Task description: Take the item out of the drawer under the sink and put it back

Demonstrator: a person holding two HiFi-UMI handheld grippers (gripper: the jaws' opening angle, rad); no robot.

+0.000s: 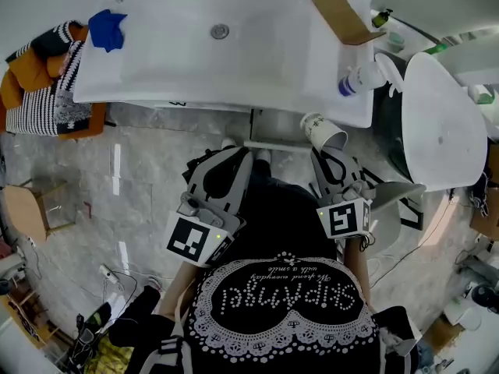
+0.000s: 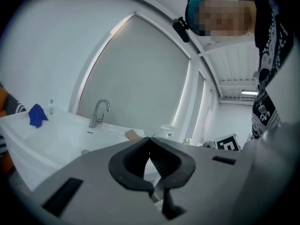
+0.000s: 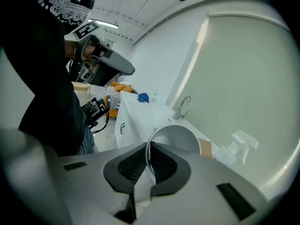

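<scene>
My right gripper (image 1: 330,148) is shut on the rim of a white paper cup (image 1: 323,130) with a small green print. The cup hangs tilted just below the front edge of the white sink counter (image 1: 156,76). In the right gripper view the cup's wall (image 3: 176,137) stands pinched between the pads of the right gripper (image 3: 149,145). My left gripper (image 1: 236,154) is beside it, a little to the left, shut and holding nothing. In its own view the left gripper (image 2: 150,138) has its tips touching. The white cabinet front (image 3: 124,125) under the sink shows a dark handle.
On the counter lie a blue cloth (image 1: 107,29), a cardboard piece (image 1: 339,10) and a white spray bottle (image 1: 362,76). A faucet (image 2: 98,112) stands at the basin. A white toilet lid (image 1: 440,123) is at the right. A chair with striped fabric (image 1: 47,84) is at the left.
</scene>
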